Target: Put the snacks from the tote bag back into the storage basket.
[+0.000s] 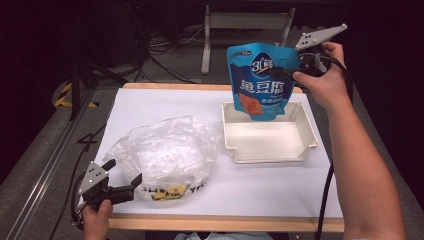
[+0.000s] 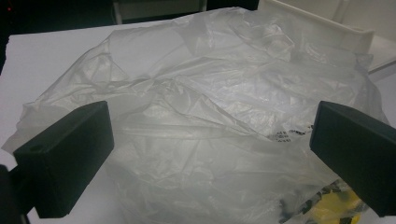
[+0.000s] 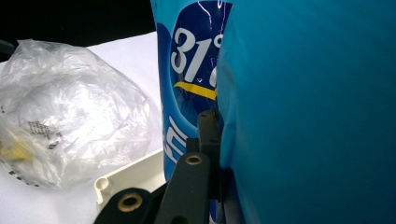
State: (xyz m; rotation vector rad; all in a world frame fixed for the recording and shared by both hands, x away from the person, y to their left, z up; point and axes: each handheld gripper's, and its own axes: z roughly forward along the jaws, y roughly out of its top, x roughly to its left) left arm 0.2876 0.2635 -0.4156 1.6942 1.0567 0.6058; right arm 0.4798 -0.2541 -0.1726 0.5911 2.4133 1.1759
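Observation:
A blue snack pouch (image 1: 259, 82) with white lettering hangs upright above the white plastic tray (image 1: 310, 136), its bottom edge over the tray's far part. My right gripper (image 1: 292, 69) is shut on the pouch's upper right edge. In the right gripper view the pouch (image 3: 299, 102) is pinched between the black jaws, right in front of the camera. A crumpled clear plastic bag (image 1: 162, 152) with yellow and black print lies on the white sheet at front left. My left gripper (image 1: 122, 179) stands open just in front of the bag (image 2: 210, 112), its fingers (image 2: 65, 158) wide apart and touching nothing.
White paper (image 1: 280, 187) covers the wooden table top. A cable (image 1: 325, 195) trails from my right hand down over the front edge. Beyond the table lie dark floor, loose cables and a metal frame (image 1: 240, 22).

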